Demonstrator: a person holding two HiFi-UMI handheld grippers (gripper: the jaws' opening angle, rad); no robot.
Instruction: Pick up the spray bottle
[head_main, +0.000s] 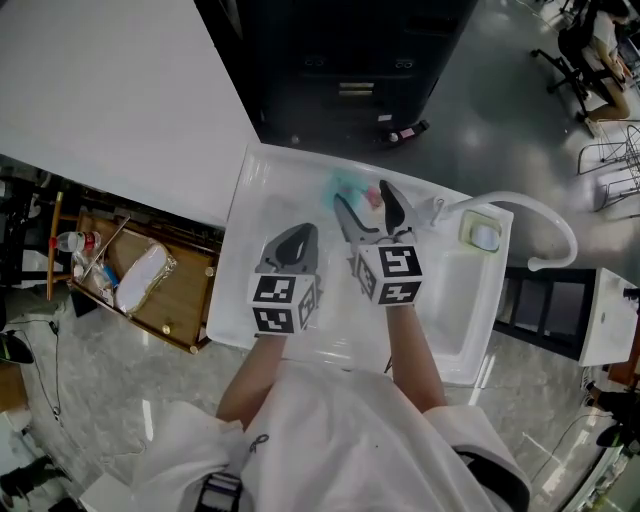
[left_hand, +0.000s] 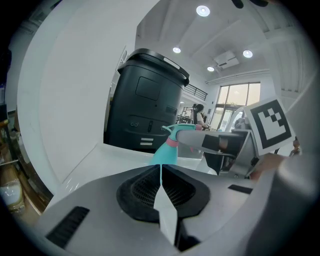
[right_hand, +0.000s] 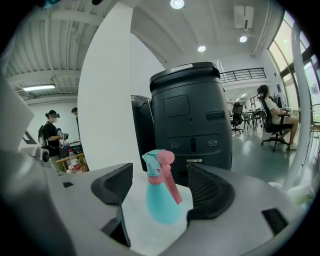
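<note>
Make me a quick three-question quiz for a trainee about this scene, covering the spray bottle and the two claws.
1. True or false: the right claw is clamped on the teal plastic spray bottle with the pink trigger.
2. Pick one. The left claw has its jaws: A) wide apart, B) together with nothing between them, C) closed on the bottle.
3. Short answer: on the white tabletop, does the bottle stand upright or lie on its side?

Key
1. False: its jaws stand open, one on either side of the bottle, without touching it.
2. B
3. Upright
</note>
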